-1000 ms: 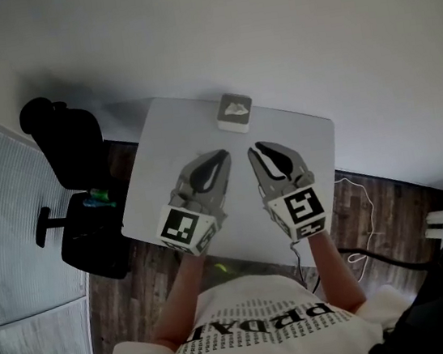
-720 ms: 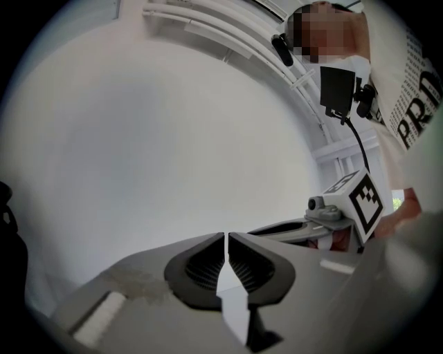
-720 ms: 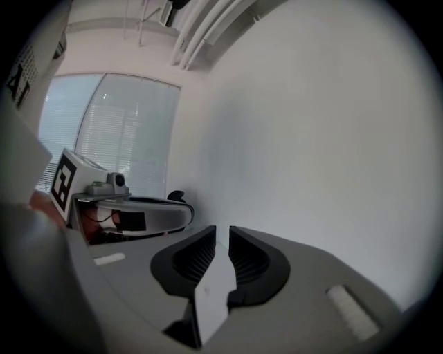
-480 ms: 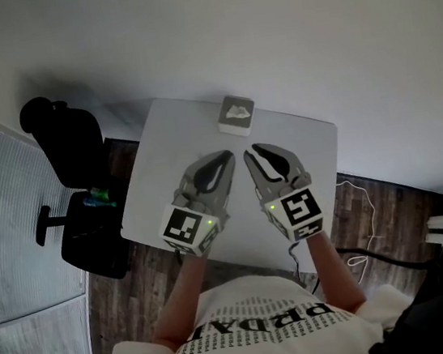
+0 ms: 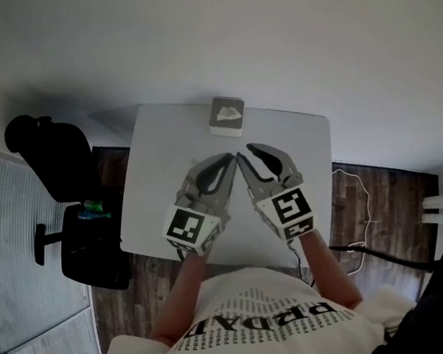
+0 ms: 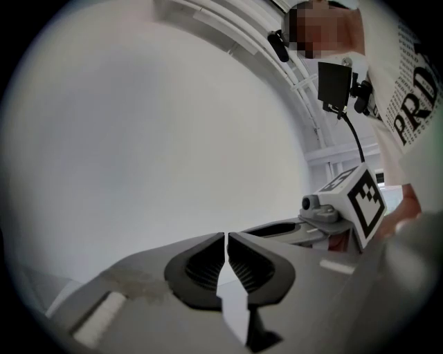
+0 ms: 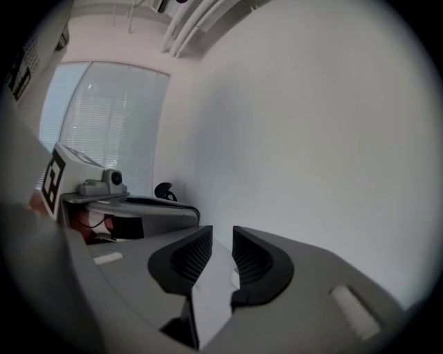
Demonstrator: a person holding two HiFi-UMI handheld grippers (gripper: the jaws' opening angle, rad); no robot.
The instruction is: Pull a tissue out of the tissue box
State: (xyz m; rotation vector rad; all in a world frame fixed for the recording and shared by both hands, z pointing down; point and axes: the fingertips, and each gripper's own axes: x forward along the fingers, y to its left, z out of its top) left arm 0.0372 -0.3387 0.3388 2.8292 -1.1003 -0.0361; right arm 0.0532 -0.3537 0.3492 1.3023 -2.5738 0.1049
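Observation:
A grey tissue box (image 5: 227, 116) with a white tissue peeking from its top stands at the far edge of the white table (image 5: 301, 161). Both grippers hover over the table's middle, a short way on the near side of the box, with their tips almost side by side. My left gripper (image 5: 229, 158) (image 6: 226, 236) is shut with nothing in it. On my right gripper (image 5: 246, 151) (image 7: 221, 234) the jaws are opening, and the narrow gap between the pads is empty. Neither gripper view shows the box.
A black office chair (image 5: 51, 159) with a green item (image 5: 91, 207) on its seat stands left of the table. A pale wall rises just behind the table. Cables (image 5: 355, 194) trail on the wooden floor to the right.
Both grippers have drawn closer together until their tips nearly meet, and they sit a little nearer the box. The head view has shifted slightly.

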